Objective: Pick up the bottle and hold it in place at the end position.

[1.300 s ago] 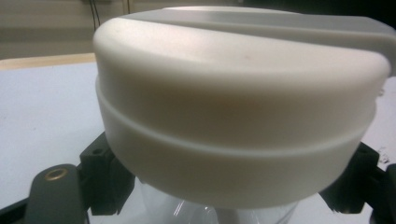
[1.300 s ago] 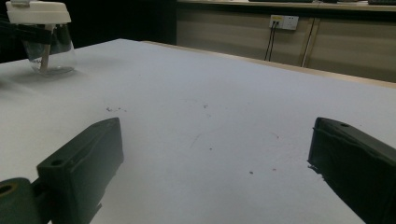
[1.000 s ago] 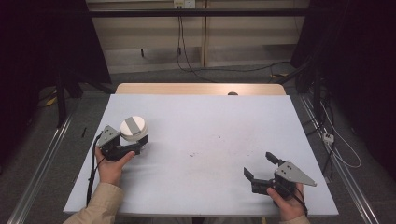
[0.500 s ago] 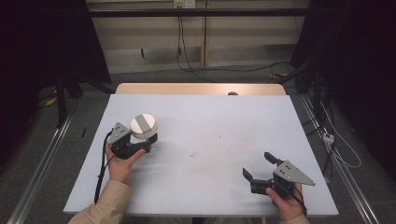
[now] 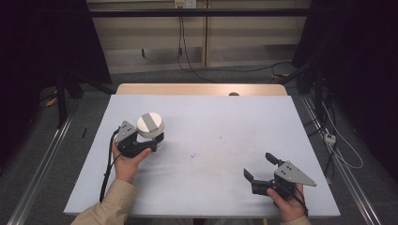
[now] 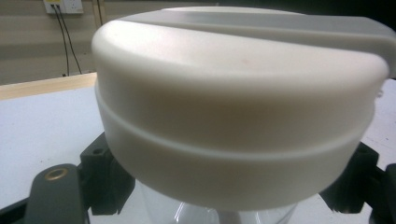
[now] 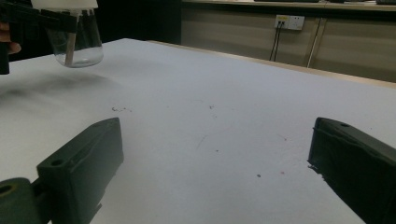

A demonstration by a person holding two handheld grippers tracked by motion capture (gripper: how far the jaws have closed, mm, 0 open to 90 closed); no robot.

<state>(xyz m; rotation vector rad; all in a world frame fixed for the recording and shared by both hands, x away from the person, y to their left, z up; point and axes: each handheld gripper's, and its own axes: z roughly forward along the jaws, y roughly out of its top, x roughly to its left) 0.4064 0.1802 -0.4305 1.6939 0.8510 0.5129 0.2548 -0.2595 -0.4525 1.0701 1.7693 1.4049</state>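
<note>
Left gripper [image 5: 149,140] clamped below jar [image 5: 150,127] lid | jar held clear of table [image 5: 225,117], carried from left edge toward centre since a second ago | right gripper [image 5: 263,168] released, empty, near front-right edge | judged: transport under way, placement pending.

No legible text, label, brand, number or sign anywhere: none on the white-lidded clear jar [image 5: 150,127], the pale table top [image 5: 211,140] or the back wall.
</note>
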